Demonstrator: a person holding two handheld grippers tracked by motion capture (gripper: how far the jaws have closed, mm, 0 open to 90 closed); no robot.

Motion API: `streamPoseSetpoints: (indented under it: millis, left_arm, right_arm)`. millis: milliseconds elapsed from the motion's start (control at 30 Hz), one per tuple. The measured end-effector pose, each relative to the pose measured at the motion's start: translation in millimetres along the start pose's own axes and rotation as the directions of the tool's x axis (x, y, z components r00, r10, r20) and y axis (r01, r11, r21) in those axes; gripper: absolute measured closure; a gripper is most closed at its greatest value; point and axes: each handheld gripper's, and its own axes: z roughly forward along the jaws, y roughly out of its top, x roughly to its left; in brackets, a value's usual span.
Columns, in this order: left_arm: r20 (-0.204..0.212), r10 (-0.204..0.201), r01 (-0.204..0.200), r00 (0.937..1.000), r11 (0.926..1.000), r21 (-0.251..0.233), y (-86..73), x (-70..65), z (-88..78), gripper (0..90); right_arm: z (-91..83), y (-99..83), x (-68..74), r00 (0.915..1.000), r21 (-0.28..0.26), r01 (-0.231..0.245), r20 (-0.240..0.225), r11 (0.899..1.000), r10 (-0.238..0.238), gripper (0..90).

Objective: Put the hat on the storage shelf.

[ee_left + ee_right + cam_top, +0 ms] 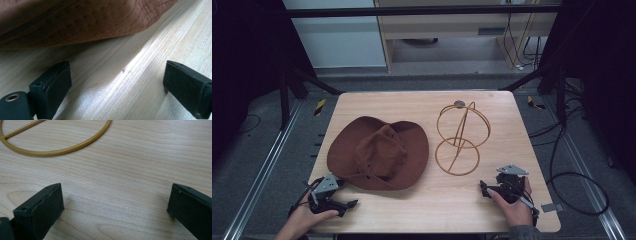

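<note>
Both sets of fingers are spread wide with nothing in them, left gripper (343,199) and right gripper (490,189) parked low on the desk (447,200). Brown hat (379,152) lies flat just past the left one. The gold wire hat stand (460,135) stands just beside the hat, right ahead of the right one.

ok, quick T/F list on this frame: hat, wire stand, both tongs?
1. The brown cowboy hat sits on the gold wire hat stand. False: it lies on the wooden table, to the left of the stand.
2. The left tongs are open, holding nothing. True.
3. The right tongs are clamped on the stand's base ring. False: their jaws are apart over bare wood, and the ring lies ahead of them.
4. The stand is upright, its round base flat on the table. True.
5. The hat's brim is close in front of the left tongs. True.
</note>
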Motion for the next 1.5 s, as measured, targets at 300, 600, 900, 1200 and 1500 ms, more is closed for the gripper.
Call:
streamPoseSetpoints:
  millis: [300,600,900,1200,1500]
  left_arm:
    - [0.014,-0.023,0.023,0.9996,0.9985,0.049,3.5,-1.0,-4.6,6.7]
    - [0.051,-0.004,0.005,0.9987,1.0,-0.004,8.2,-5.6,-21.4,15.5]
    - [0.135,0.063,-0.057,0.9888,0.9971,-0.052,16.6,-26.4,-27.1,18.4]
    - [0.18,0.099,-0.059,0.9786,0.9751,-0.213,47.9,-45.6,-43.4,16.3]
    - [0.119,0.058,-0.041,0.9912,0.9887,-0.144,100.1,-35.5,-35.1,13.3]
  right_arm:
    - [0.1,0.2,-0.2,1.0,0.0,0.002,0.001,1.0,-0.002,0.4]
    - [0.1,0.2,-0.2,1.0,0.0,0.002,0.0,1.0,-0.002,0.4]
    - [0.1,0.2,-0.1,1.0,0.0,0.002,0.001,1.0,-0.002,0.4]
    - [0.1,0.2,-0.2,1.0,0.0,0.003,0.001,1.0,-0.003,0.4]
    - [0.1,0.1,-0.2,1.0,0.0,0.003,0.001,1.0,-0.003,0.4]
